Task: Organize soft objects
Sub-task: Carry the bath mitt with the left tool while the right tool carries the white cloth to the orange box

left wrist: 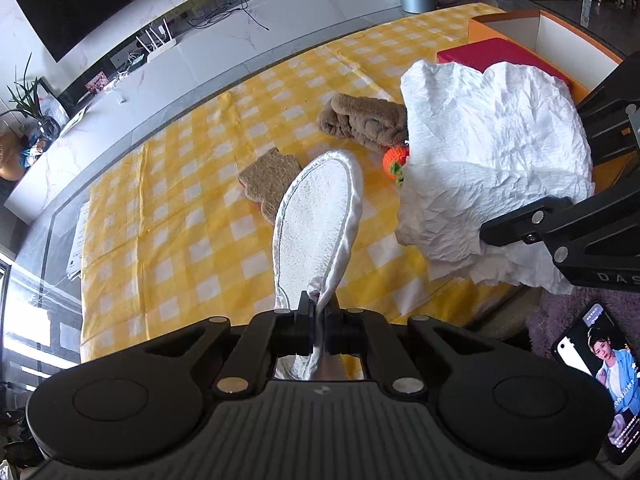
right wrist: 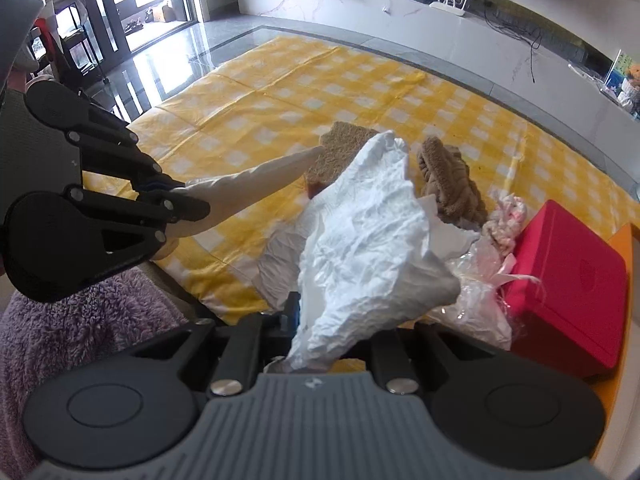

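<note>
Found at the right edge of the yellow checked cloth: an orange box, open-topped, white inside, with a red case lying in it; further contents not discernible. Noted in the right wrist view: red case lid-side up, lid shut, with a clear plastic bag touching its near side and a pink-and-white knitted item just beside its far corner. Observed on the cloth: a folded brown plush towel, an orange crocheted ball touching the towel's near edge, and a tan fibre pad lying flat, apart from the towel. Left gripper seen level and pointing out over the cloth, fingers pinched together on the heel end of a white slipper; slipper held off the cloth, sole side up, toe pointing away above the fibre pad's near edge. Same slipper confirmed in the right wrist view, projecting from the left gripper towards the pad. Right gripper recorded beside the left, over the near edge of the cloth, fingers clamped on crumpled white paper; paper raised clear, billowing upward and forward, screening part of the towel and the box. Right gripper's fingers also visible entering from the right, closed on the paper. Purple fleece noted below the grippers, a phone lying on it.
</note>
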The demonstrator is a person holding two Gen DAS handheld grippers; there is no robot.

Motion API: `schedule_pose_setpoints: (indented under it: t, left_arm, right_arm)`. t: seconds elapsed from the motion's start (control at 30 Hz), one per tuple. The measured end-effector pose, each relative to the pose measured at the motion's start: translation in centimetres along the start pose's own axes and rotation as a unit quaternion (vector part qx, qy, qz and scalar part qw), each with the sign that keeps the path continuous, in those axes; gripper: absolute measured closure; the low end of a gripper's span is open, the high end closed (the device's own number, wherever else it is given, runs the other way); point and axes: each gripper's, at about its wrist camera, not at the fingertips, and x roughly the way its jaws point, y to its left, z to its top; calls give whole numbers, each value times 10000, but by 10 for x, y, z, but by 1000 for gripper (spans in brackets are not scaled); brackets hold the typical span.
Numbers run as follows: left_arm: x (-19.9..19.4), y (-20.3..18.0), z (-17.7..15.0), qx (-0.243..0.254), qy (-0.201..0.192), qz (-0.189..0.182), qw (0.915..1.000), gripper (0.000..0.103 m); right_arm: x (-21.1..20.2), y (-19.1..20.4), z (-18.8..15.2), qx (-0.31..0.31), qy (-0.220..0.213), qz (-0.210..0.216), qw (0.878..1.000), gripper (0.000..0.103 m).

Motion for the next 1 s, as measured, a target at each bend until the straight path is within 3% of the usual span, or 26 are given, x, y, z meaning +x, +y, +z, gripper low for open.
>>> schedule_pose_setpoints:
  t: [0.2, 0.47, 0.77, 1.0]
  left_arm:
    - [-31, -17, 14, 125, -260, 29, 9996, 98]
    - [-68, -57, 49, 468, -645, -196, 9966, 98]
    - [-83, -124, 101, 943, -1098, -745, 9867, 98]
    - [-74, -177, 149, 1203, -1324, -1404, 9738, 98]
  right_arm:
    - [-41, -11, -12, -31, -232, -136, 9996, 92]
    - [-99, -45, -30, 90, -471, -429, 9979, 91]
    - [-144, -108, -68, 501, -420, -1225, 9903, 91]
    - [-170, -169, -103, 980, -234, -1774, 9790, 91]
